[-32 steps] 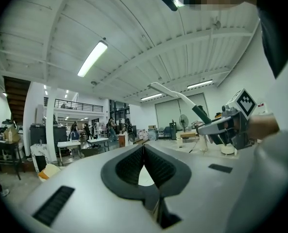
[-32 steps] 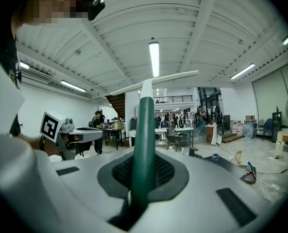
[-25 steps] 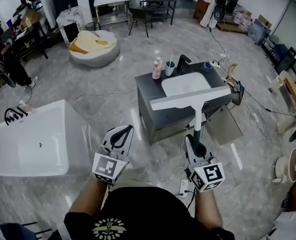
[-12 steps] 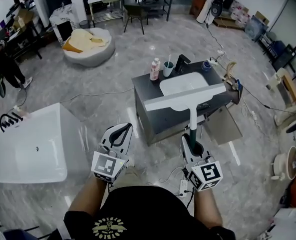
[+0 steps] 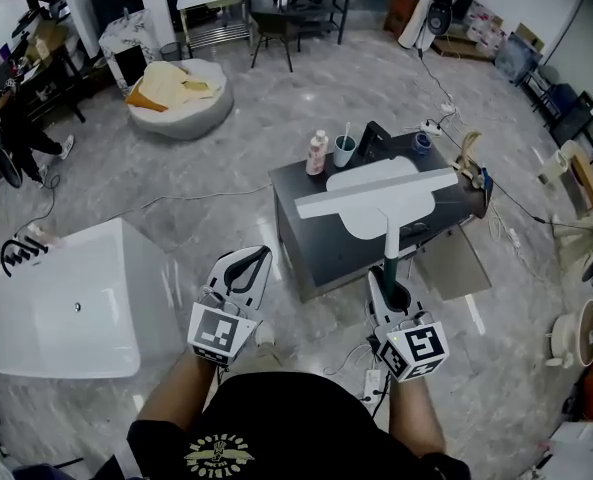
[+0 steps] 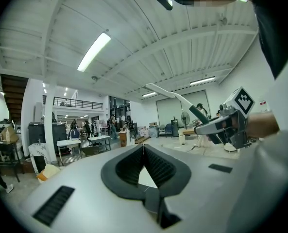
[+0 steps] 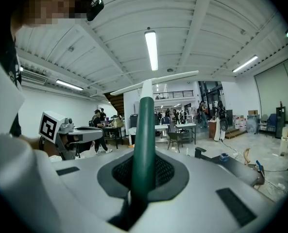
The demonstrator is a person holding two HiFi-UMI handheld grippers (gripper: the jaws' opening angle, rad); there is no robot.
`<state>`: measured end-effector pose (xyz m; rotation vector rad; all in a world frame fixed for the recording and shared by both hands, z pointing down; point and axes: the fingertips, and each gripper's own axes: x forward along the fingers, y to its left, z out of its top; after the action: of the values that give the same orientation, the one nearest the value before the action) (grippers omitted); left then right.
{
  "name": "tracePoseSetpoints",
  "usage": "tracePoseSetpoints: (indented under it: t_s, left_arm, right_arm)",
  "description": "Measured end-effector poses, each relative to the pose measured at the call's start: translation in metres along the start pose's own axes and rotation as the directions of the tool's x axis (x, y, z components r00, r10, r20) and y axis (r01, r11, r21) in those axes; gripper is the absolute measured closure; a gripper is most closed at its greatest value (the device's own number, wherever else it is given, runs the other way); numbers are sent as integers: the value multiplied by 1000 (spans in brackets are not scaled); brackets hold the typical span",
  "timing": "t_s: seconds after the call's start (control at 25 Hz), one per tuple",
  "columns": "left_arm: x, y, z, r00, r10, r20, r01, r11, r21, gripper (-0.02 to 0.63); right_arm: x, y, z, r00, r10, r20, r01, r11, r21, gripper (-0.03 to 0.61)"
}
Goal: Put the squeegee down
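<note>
Grey marble floor [image 5: 276,138] lies open ahead and to the left, with a clear lane between the white bathtub [image 5: 36,318] at left and the dark sink cabinet [image 5: 326,243] straight ahead. Cables trail over the floor to the right of the cabinet. The cabinet's near corner points toward the person.

Both forearms reach forward side by side, with the grippers about level. The right gripper [image 5: 388,286] is clamped on the green handle of the squeegee [image 5: 376,194], whose pale blade is held in the air across the cabinet's white basin. The left gripper [image 5: 244,266] is closed and empty.

Each gripper's cube carries square black-and-white markers. The print on the black shirt [image 5: 221,455] is too small to read.
</note>
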<state>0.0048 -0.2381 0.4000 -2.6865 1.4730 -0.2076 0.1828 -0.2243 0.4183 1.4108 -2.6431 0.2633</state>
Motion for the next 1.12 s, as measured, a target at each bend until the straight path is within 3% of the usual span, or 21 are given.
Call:
tracePoseSetpoints:
  t_s: [0.52, 0.68, 0.92, 1.12]
  left_arm:
    - [37, 63, -6, 998, -53, -27, 53, 999, 10, 591]
    - [52, 84, -4, 997, -74, 9, 74, 997, 1, 591]
    - [66, 107, -6, 991, -129, 24, 129, 992, 11, 591]
    - [73, 124, -14, 991, -126, 45, 127, 992, -16, 591]
  right_arm:
    - [85, 0, 22, 1000, -15, 1, 15, 1000, 5, 534]
    - [110, -2, 27, 999, -38, -4, 38, 999, 1, 534]
    - [137, -5, 15, 996, -86, -32, 87, 996, 33, 534]
    - [153, -8, -17, 988, -114, -104, 119, 992, 48, 534]
